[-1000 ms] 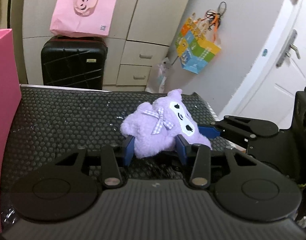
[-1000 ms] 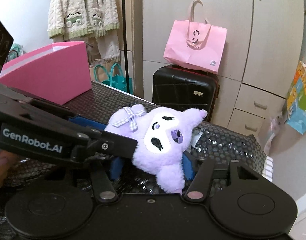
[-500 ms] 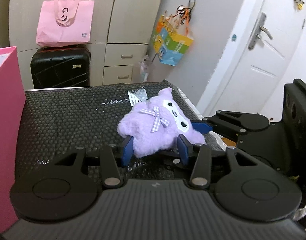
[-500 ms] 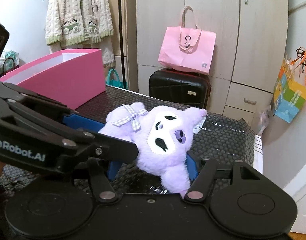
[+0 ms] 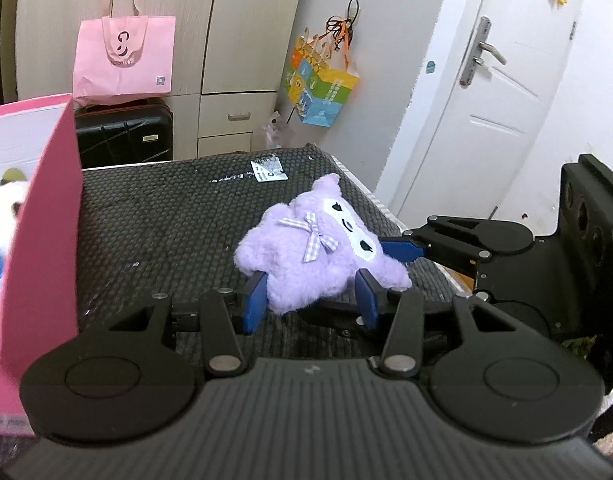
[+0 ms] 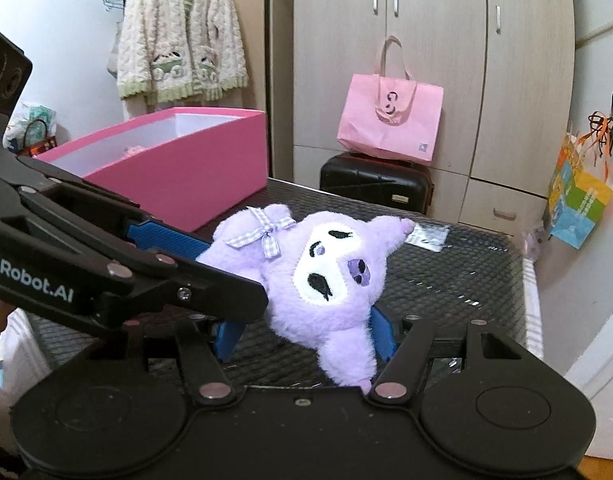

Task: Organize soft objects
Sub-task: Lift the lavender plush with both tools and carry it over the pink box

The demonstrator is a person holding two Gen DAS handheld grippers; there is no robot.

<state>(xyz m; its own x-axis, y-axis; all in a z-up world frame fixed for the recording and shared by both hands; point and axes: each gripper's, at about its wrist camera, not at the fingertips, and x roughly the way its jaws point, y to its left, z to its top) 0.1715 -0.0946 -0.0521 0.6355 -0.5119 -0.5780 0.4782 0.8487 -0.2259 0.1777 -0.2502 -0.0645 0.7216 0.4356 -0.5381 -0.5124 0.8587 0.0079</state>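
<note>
A purple plush toy (image 5: 306, 256) with a white face and a checked bow hangs just above the black dotted mat (image 5: 166, 220). My left gripper (image 5: 310, 300) is shut on its lower body, a blue pad pressing each side. My right gripper (image 6: 304, 334) is shut on the plush toy (image 6: 330, 272) around its head and ear. The right gripper's blue finger (image 5: 402, 249) reaches in from the right, and the left gripper's blue finger (image 6: 166, 236) reaches in from the left. An open pink box (image 5: 46, 220) stands close on the left, with a white plush (image 5: 2, 208) inside it.
The pink box (image 6: 178, 176) sits on the mat's far left. A small clear packet (image 6: 428, 236) lies on the mat behind the toy. Beyond the table are a black suitcase (image 6: 376, 186) topped by a pink tote (image 6: 390, 120), wardrobes, a hanging colourful bag (image 5: 322, 84) and a white door (image 5: 486, 100).
Both grippers have carried the plush toy leftward and slightly up, toward the pink box. The box is now nearer, and its inside shows in the left wrist view.
</note>
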